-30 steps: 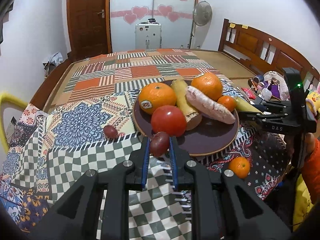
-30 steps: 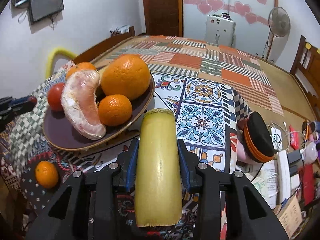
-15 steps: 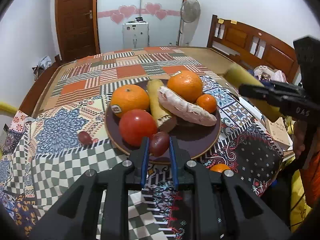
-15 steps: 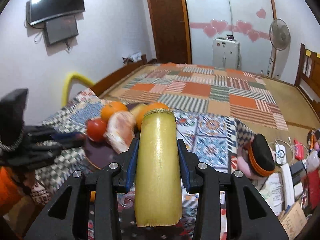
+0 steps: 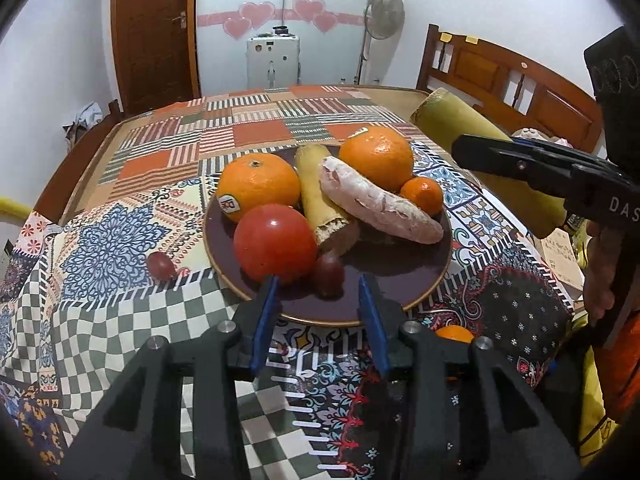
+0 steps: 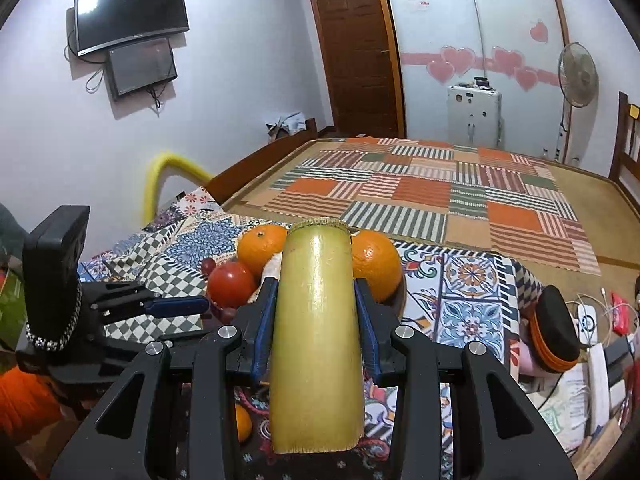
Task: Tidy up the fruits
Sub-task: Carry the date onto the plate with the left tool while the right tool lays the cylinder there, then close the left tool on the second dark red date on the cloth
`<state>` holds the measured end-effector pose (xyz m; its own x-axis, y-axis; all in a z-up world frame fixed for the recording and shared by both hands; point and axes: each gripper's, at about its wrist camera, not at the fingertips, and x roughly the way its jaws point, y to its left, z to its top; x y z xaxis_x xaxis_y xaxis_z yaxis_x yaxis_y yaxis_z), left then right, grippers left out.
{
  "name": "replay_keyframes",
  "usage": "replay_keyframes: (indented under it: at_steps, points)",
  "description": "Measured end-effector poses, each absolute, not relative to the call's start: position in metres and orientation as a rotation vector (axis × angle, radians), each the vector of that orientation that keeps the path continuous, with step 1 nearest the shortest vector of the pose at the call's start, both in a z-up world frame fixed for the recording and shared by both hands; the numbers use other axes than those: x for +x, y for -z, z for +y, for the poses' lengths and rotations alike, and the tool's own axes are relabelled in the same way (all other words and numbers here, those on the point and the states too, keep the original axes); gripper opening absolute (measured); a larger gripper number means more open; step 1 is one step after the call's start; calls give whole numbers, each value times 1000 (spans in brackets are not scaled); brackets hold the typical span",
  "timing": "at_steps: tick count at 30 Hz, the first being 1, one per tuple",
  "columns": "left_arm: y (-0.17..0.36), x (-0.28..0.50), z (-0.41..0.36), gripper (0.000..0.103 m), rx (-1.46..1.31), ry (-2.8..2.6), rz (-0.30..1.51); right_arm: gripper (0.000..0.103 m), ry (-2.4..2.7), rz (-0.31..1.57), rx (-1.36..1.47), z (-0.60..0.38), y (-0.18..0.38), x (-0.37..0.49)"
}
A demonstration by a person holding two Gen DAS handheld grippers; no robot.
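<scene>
- Left wrist view: your left tool has just been spreading its jaws, and the dark grape sits free between them on the near part of the plate, so that one's delivered.
- On the plate with it: a glossy red tomato, two dimpled oranges, a small mandarin, a fibrous pale cane stick and a long, rough peeled citrus segment.
- What's left, by my read: a second grape on the patterned cloth to the plate's left, and a mandarin on the surface near the plate's near right rim.
- Right wrist view: your right tool is clamped on a smooth, yellow-green sugarcane piece, a straight cylinder with cut ends, held in the air on the near side of the plate, not yet placed.
- Expect it to roll once set down.
</scene>
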<state>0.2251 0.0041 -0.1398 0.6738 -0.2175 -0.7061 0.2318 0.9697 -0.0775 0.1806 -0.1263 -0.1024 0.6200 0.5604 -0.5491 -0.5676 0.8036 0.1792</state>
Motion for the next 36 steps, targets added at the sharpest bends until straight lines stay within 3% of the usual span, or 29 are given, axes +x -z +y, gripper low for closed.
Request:
replay_keyframes:
  at_steps: [19,36]
  points:
    - [127,200,71,41,-20,91,710,34,-728,662,-59,-66,110,195]
    - [135,200,79,41,-32,80,711,35,-710,654,-160,-51,114,194]
